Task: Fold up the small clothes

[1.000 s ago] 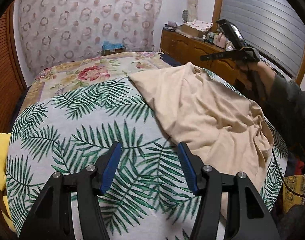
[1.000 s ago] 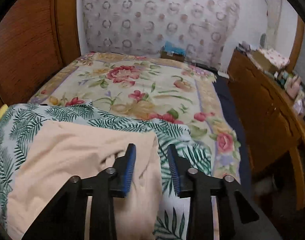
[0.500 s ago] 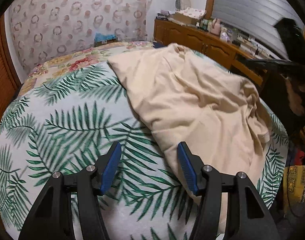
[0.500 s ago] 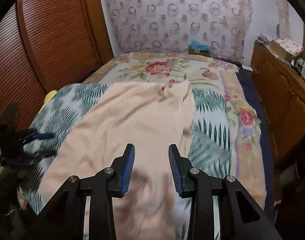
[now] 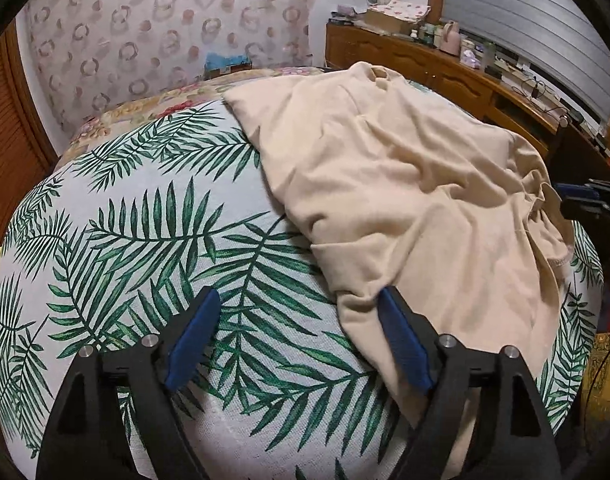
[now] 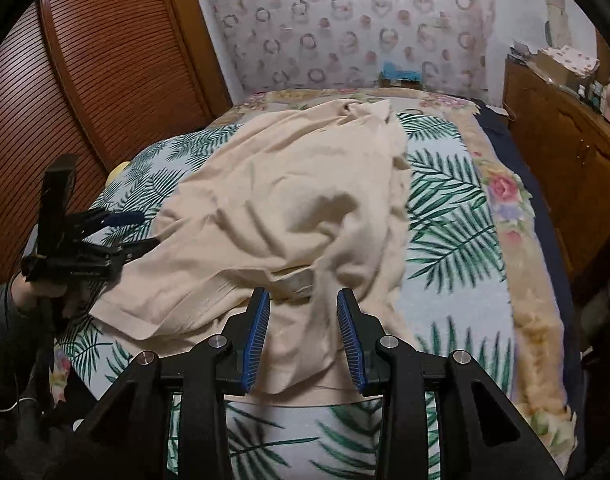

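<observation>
Left wrist: left claw [image 5: 299,298] wide open, touching beige garment [image 5: 405,168].

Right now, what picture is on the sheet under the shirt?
Green palm leaves on a pale sheet, clearest in the left wrist view; the shirt is plain beige.

Two fisheye wrist views look low and close across one bed – both share the beige garment [image 5: 405,184] [image 6: 289,208], filling each frame's centre – from opposite sides.
</observation>
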`<state>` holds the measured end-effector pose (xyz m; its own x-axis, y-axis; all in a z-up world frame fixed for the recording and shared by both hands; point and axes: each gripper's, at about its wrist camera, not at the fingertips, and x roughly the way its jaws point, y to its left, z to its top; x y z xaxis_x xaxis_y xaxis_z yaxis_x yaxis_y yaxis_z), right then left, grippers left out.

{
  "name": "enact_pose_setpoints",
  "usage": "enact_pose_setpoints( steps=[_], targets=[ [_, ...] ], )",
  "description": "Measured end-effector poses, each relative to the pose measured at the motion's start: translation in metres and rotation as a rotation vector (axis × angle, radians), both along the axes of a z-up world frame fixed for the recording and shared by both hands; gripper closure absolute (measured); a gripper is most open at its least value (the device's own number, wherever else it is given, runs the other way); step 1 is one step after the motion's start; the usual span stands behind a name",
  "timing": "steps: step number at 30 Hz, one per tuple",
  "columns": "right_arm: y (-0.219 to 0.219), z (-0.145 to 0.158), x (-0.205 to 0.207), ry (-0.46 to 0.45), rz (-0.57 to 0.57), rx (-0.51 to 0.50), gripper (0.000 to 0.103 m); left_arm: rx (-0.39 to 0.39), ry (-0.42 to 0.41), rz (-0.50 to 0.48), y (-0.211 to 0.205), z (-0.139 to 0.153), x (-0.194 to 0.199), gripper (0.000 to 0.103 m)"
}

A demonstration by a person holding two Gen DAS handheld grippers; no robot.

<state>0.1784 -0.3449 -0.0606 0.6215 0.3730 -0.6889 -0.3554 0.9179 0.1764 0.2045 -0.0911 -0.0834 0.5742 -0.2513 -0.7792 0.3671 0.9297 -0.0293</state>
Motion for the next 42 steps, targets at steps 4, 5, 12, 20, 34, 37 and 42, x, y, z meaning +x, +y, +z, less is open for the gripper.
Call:
enact_pose_setpoints(
  steps=[4, 5, 12, 20, 34, 37, 42],
  targets=[
    [0.009, 0.0, -0.002, -0.039, 0.0, -0.029, 0.067, 0.002, 0.006, 0.024, 0.002, -0.001, 0.002, 0.014],
    [0.01, 0.003, -0.004, -0.056, 0.003, -0.037, 0.067, 0.002, 0.008, 0.03, 0.003, -0.002, 0.003, 0.013],
    [0.028, -0.003, -0.004, -0.114, 0.04, -0.122, 0.067, 0.003, 0.01, 0.037, 0.005, -0.002, 0.003, 0.011],
    [0.021, -0.03, 0.014, -0.019, 0.053, -0.177, 0.07, 0.009, 0.015, 0.056, 0.006, -0.004, 0.005, 0.006],
    [-0.033, 0.0, -0.076, -0.25, -0.091, -0.031, 0.098, -0.15, -0.013, 0.064, 0.016, 0.027, -0.03, 0.006],
    [-0.046, -0.001, -0.101, -0.243, -0.1, -0.006, 0.098, -0.134, -0.017, 0.033, 0.006, 0.03, -0.045, 0.006],
    [-0.047, -0.019, -0.117, -0.187, -0.115, -0.056, 0.098, -0.135, 0.02, 0.002, -0.007, 0.019, -0.058, 0.006]
  ],
)
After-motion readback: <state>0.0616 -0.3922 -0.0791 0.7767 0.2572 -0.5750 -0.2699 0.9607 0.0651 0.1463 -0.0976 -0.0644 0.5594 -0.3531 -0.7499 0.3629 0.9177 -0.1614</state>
